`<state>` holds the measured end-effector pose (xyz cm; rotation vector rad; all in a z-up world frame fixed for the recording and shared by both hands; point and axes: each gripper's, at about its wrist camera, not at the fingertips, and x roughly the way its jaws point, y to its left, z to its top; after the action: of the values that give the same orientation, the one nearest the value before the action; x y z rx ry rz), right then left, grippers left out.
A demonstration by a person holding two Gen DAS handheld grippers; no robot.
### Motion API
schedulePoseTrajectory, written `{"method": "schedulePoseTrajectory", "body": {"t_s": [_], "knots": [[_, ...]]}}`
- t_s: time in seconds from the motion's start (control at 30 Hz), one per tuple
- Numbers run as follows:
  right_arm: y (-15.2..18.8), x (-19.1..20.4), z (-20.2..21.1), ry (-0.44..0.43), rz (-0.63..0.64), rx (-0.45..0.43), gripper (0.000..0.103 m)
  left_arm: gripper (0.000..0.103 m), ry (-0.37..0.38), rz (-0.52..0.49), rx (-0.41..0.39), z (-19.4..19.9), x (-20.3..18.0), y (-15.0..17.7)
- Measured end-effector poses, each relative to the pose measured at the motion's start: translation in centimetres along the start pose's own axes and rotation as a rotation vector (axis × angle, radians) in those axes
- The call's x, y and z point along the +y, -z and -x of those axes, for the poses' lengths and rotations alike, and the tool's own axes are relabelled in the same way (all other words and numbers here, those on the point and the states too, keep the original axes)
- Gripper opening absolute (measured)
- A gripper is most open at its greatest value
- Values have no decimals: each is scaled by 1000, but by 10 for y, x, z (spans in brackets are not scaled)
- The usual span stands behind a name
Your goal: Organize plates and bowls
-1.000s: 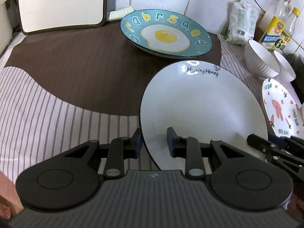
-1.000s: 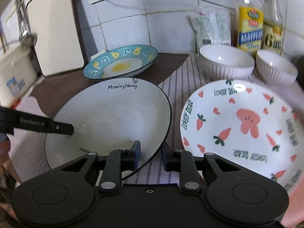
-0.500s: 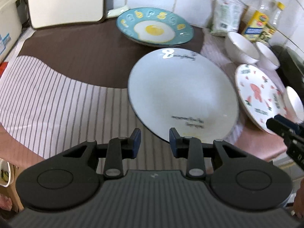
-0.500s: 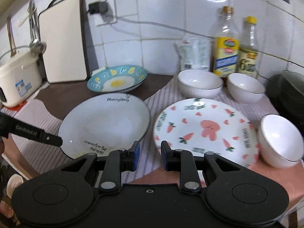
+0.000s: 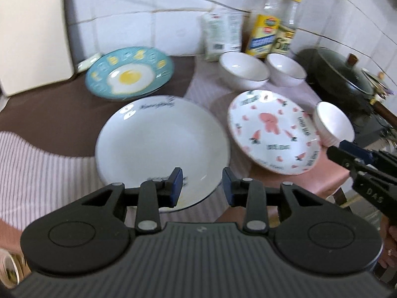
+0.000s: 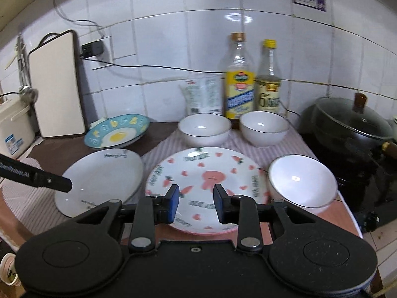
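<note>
A white plate with black lettering lies at the counter's front left. A white plate with pink rabbit and carrots lies to its right. A blue fried-egg plate sits behind. Two white bowls stand at the back, a third bowl at the front right. My left gripper is open and empty, above the white plate's near rim. My right gripper is open and empty, above the rabbit plate's near edge.
Two bottles and a packet stand against the tiled wall. A black lidded pot sits at the right. A white cutting board leans at the back left, next to a white appliance.
Both grippers pulled back and up from the white plate, which now lies flat on the cloth. The left view swung right, the right view shifted toward the rabbit plate.
</note>
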<state>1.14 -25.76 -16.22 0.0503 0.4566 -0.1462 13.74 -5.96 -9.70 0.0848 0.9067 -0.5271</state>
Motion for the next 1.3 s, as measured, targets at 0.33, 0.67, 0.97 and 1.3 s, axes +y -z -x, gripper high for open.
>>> {"method": "schedulePoseTrajectory", "body": {"t_s": [0.33, 0.67, 0.97, 1.3], "knots": [[23, -41, -30, 64, -78, 2, 40, 40, 54, -151, -50, -40, -41, -20], [47, -64, -67, -7, -237, 50, 40, 41, 74, -293, -19, -113, -54, -59], [47, -70, -83, -9, -339, 71, 32, 35, 78, -326, 83, -170, -52, -86], [43, -69, -86, 17, -401, 91, 23, 11, 115, -298, 118, -181, -50, -90]]}}
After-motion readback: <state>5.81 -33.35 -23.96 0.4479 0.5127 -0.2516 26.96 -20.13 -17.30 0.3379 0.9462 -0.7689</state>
